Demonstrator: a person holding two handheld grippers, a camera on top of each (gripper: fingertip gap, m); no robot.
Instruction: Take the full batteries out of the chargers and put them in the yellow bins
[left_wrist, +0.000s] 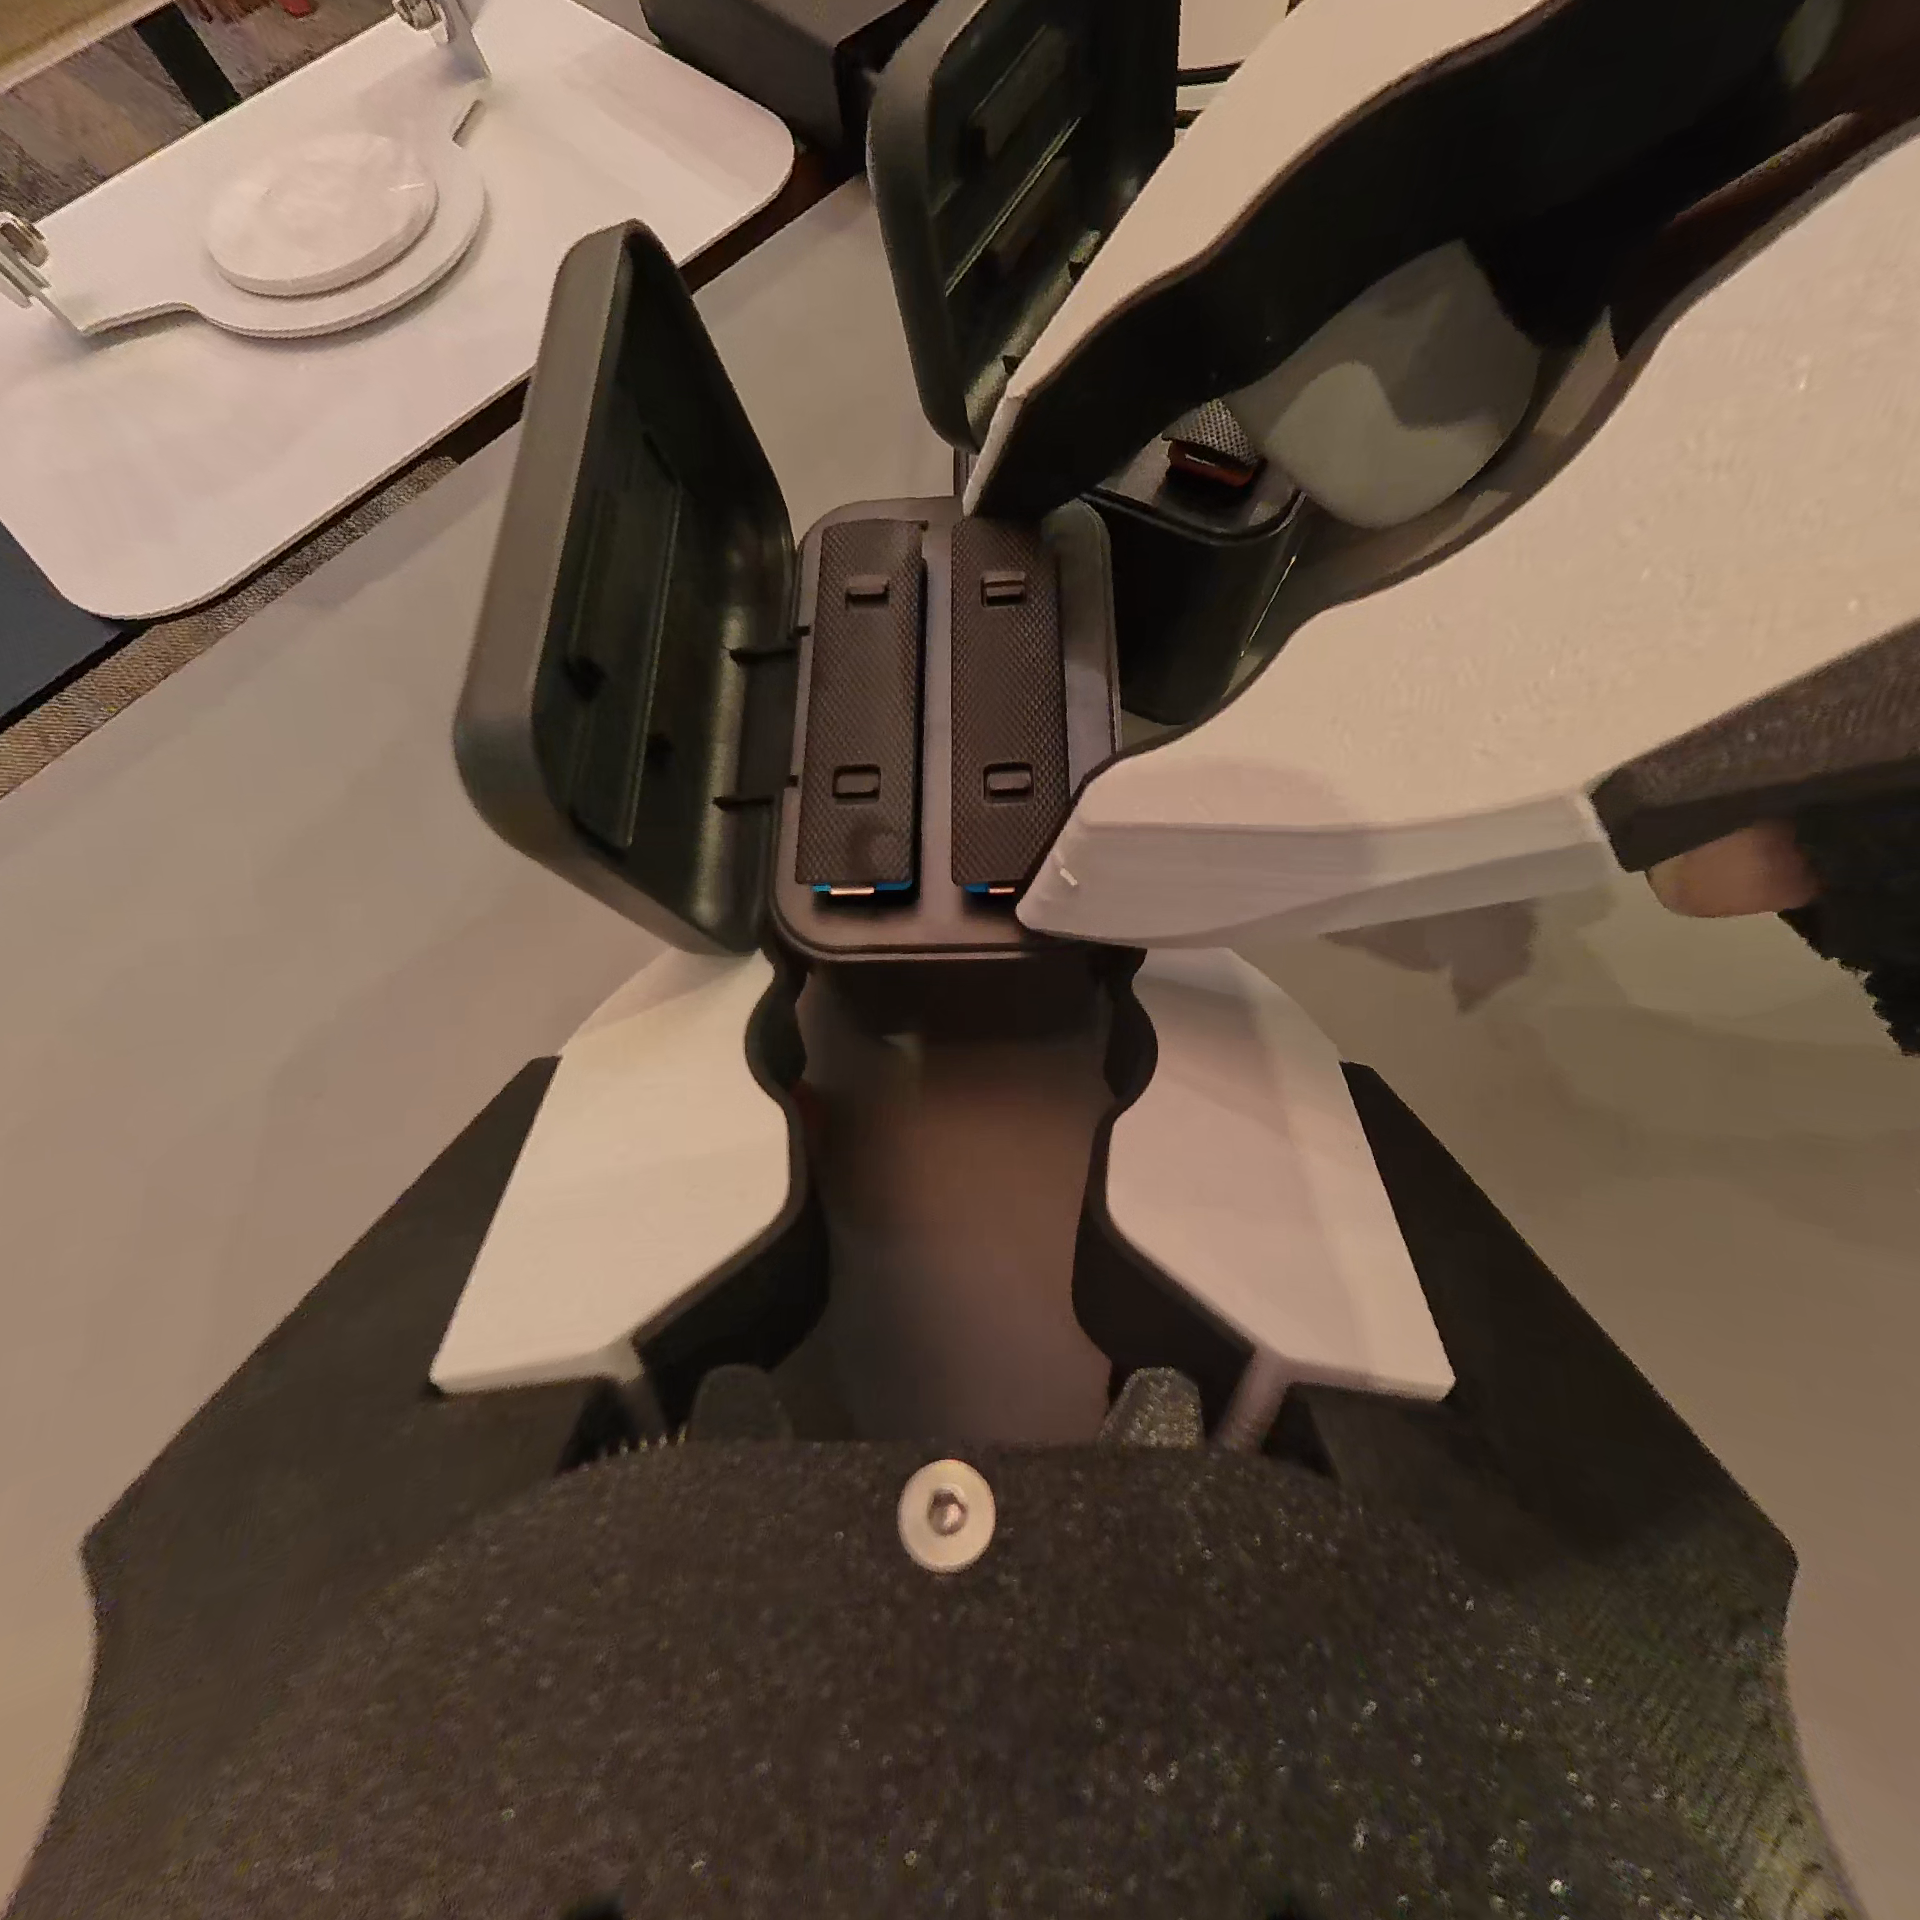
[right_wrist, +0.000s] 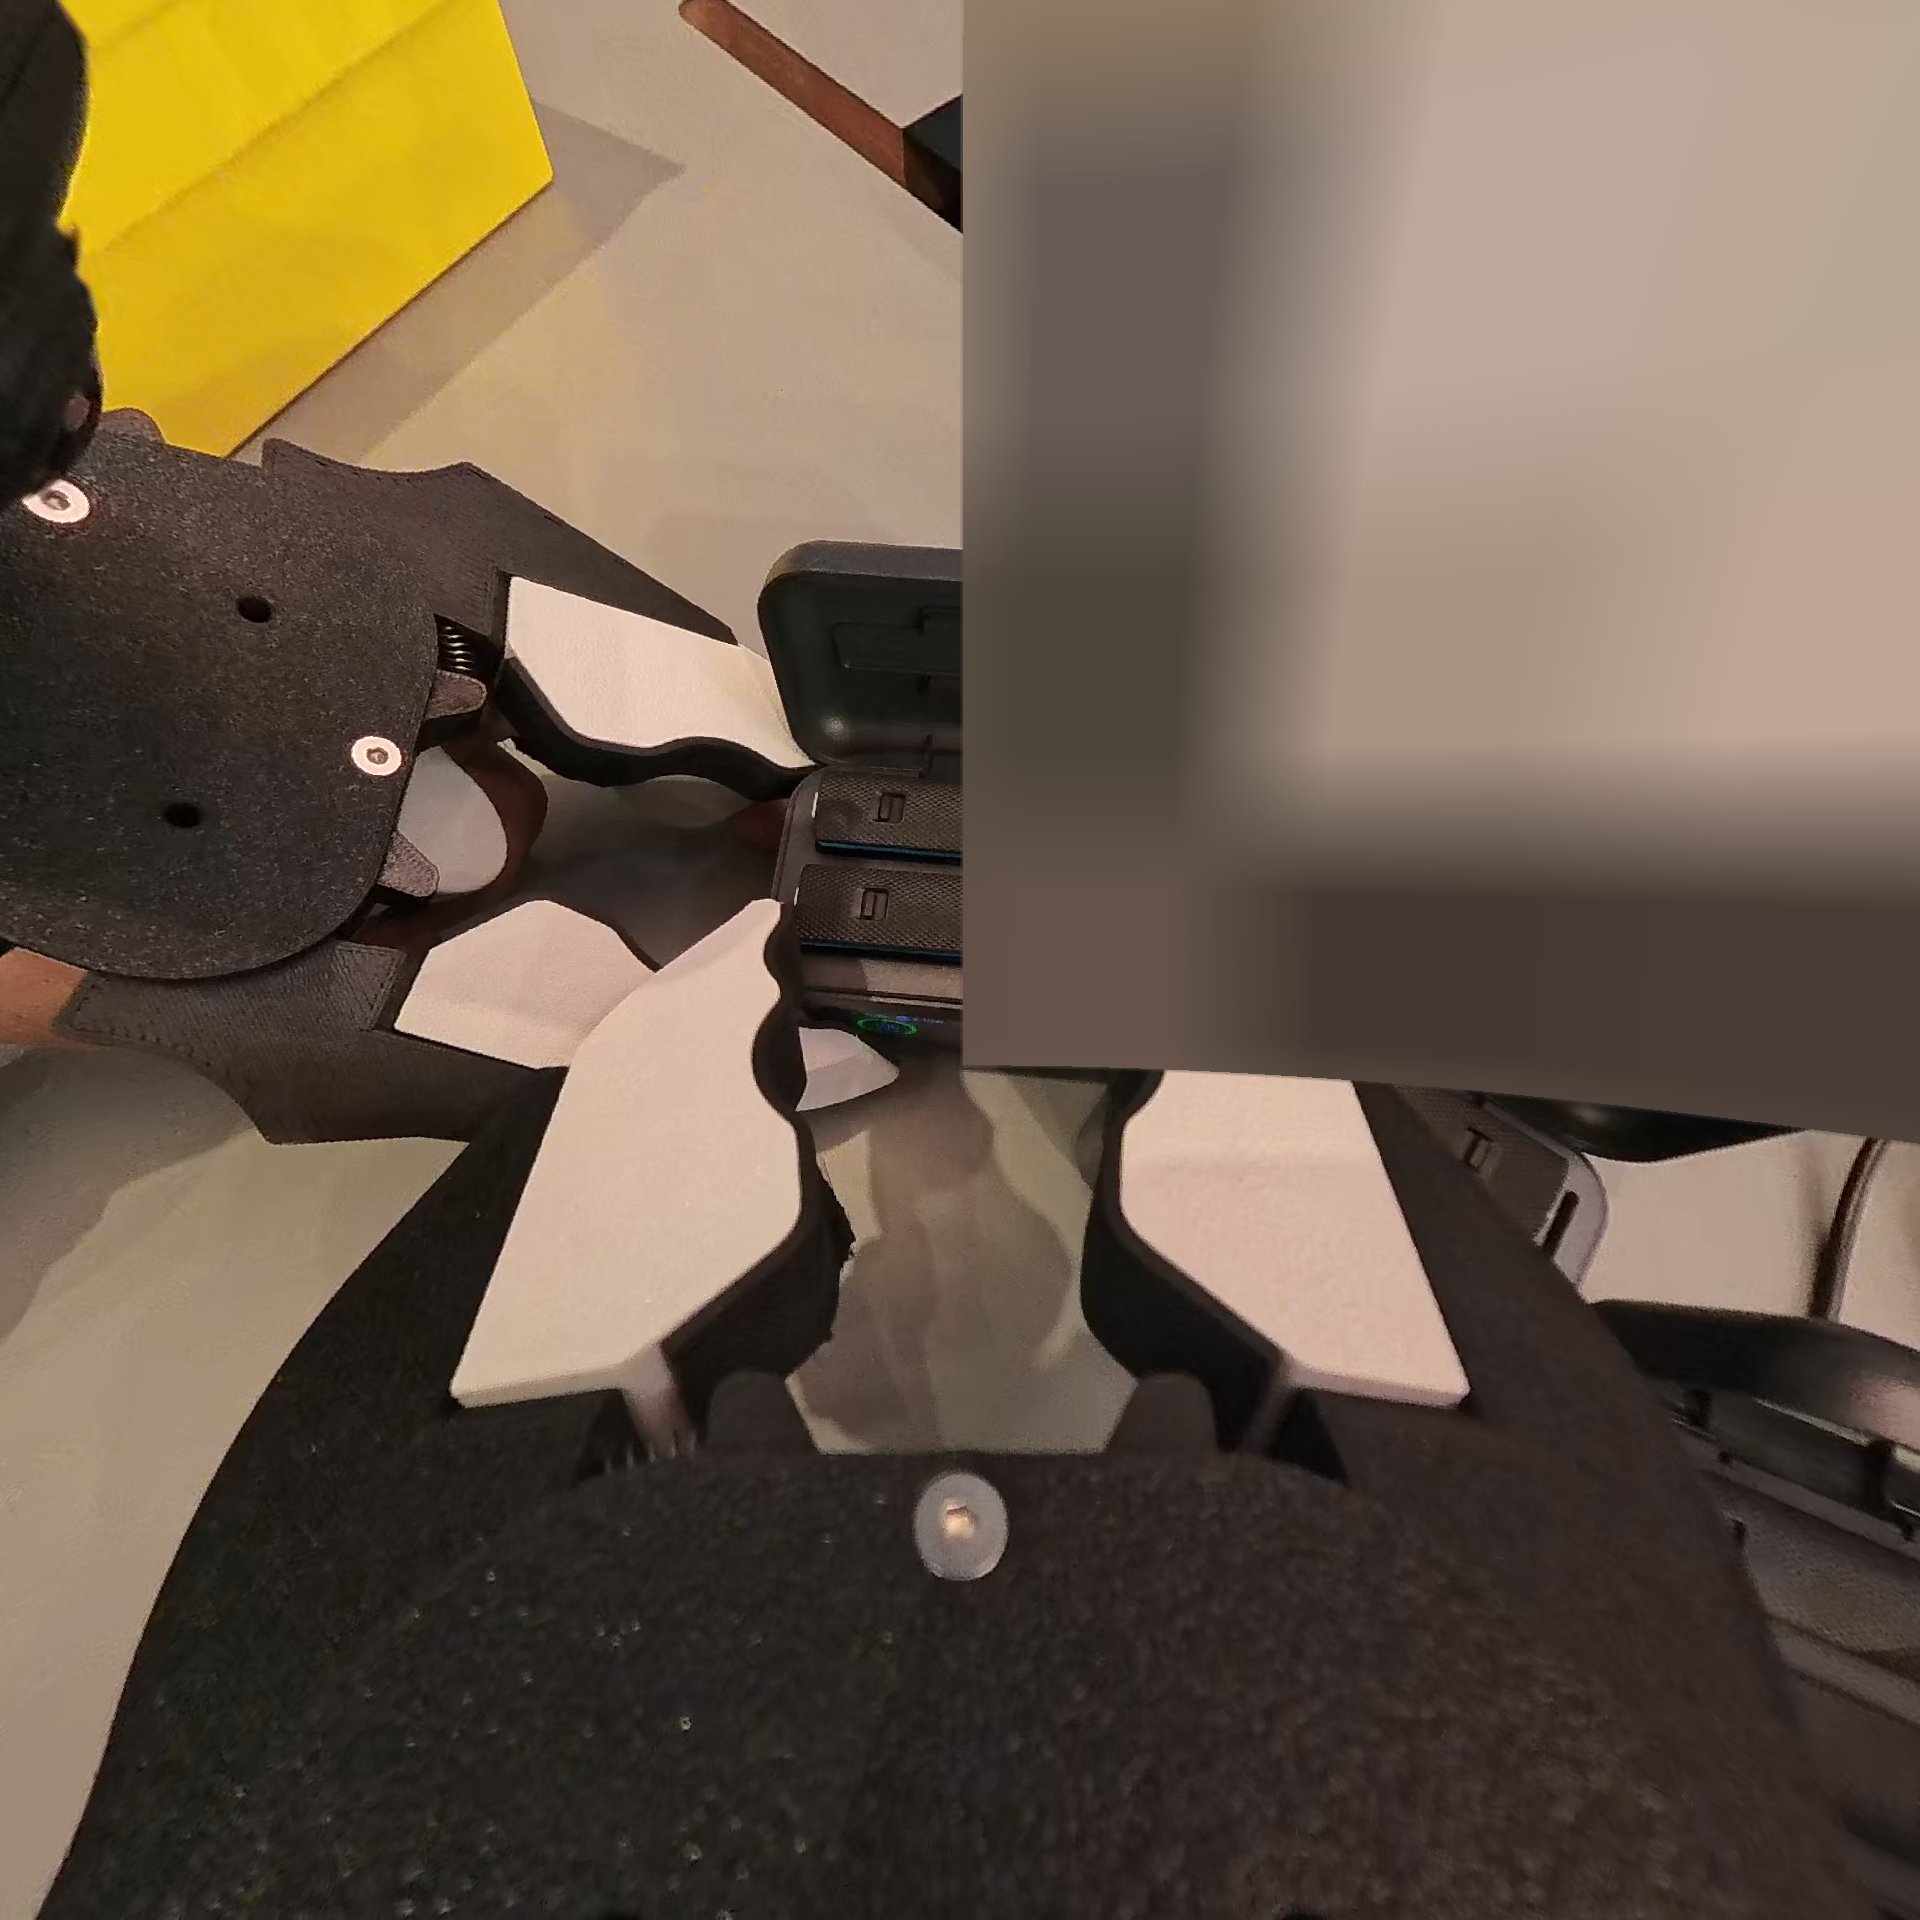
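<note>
Looking at two black batteries, the left one (left_wrist: 862, 707) and the right one (left_wrist: 1008, 665), lying side by side in the slots of the open charger (left_wrist: 940, 951), with its lid (left_wrist: 623, 582) standing up on the left. Showing a green light ring (right_wrist: 885, 1023) on the charger's side. Standing on the pale table (left_wrist: 260, 1039), with a second open charger (left_wrist: 1195, 603) just behind.

Clamping the near end of the charger with the left gripper (left_wrist: 951, 1023), one finger on each side. Spreading the right gripper (left_wrist: 1016, 694) apart along the right battery, one tip at the far end and one at the near end; not able to tell if already touching.

Risking a slip here: closing on the charger's rim instead of the battery's ends, and so lifting nothing. Also risking to pull the whole charger upward if the left grip is loosening. Possibly knocking the lid or the neighbour battery while tilting out. Waiting well apart, the yellow bin (right_wrist: 291, 187).
</note>
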